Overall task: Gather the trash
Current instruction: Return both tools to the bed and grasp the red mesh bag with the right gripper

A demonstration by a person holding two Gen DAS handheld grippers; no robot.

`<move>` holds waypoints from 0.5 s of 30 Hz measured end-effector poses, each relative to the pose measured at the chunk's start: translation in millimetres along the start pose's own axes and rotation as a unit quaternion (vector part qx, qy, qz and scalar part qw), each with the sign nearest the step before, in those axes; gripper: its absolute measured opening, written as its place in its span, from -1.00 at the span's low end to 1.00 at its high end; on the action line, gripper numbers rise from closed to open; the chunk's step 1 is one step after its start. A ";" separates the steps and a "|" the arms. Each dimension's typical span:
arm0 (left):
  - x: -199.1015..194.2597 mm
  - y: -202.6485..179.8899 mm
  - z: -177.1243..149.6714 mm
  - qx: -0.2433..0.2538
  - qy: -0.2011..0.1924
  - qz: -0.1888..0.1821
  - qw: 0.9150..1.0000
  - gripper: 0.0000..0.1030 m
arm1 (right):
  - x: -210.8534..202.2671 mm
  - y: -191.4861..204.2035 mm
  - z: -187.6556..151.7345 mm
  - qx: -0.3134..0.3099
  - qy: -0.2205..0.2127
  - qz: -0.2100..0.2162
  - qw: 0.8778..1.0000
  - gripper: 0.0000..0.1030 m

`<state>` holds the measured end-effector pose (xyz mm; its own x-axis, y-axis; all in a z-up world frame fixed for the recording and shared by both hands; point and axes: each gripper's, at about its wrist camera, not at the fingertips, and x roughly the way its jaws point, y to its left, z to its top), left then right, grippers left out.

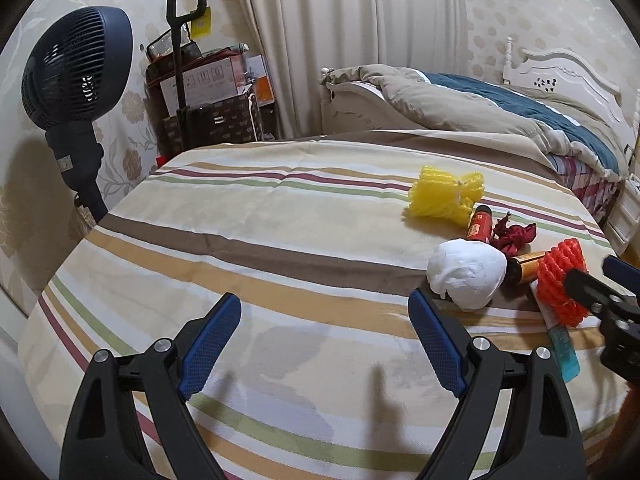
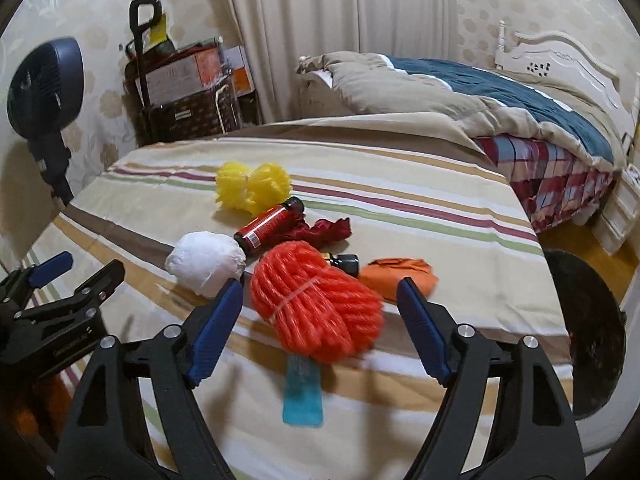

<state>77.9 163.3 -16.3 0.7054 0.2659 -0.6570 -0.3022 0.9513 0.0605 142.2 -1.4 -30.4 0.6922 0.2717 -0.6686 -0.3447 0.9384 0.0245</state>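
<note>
Striped cloth in cream, tan, brown, green and maroon covers the tabletop [image 2: 400,200], and the trash lies bunched toward its right side. A yellow foam net [image 2: 253,189] sits farthest back. Just in front of it lies a red bottle [image 2: 269,227] touching a crumpled dark red wrapper [image 2: 326,232]. A white paper wad [image 2: 206,263] rests to the left of the bottle's base. An orange foam net [image 2: 316,306] lies nearest the front edge, partly over a blue packet [image 2: 303,394], with a small dark bottle [image 2: 344,262] and an orange pouch [image 2: 400,274] behind it.

The right claw [image 2: 320,328] is spread wide, its blue pads on either side of the orange foam net without touching it. The left claw [image 1: 330,338] is also spread, empty, over bare cloth to the left of the white paper wad.
</note>
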 end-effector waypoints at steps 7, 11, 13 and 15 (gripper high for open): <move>6.2 -2.7 -1.8 0.005 0.004 -0.008 1.000 0.66 | 25.2 3.7 1.7 -0.012 0.030 -0.007 0.999 0.19; 6.7 -6.1 -1.2 0.008 0.003 -0.013 1.000 0.66 | 18.5 0.0 1.7 -0.005 0.018 -0.009 1.000 0.09; 7.0 -9.3 -1.0 0.010 0.002 -0.017 1.000 0.66 | 10.4 -6.4 1.8 0.001 0.008 -0.019 1.000 0.08; 7.5 -13.0 -0.7 0.013 0.001 -0.021 1.000 0.66 | 3.6 -14.4 1.8 0.010 0.001 -0.027 1.000 0.08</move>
<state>86.6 152.8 -22.6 0.7157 0.2249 -0.6612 -0.2546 0.9656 0.0527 150.8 -13.6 -31.8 0.7080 0.2198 -0.6711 -0.2941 0.9558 0.0027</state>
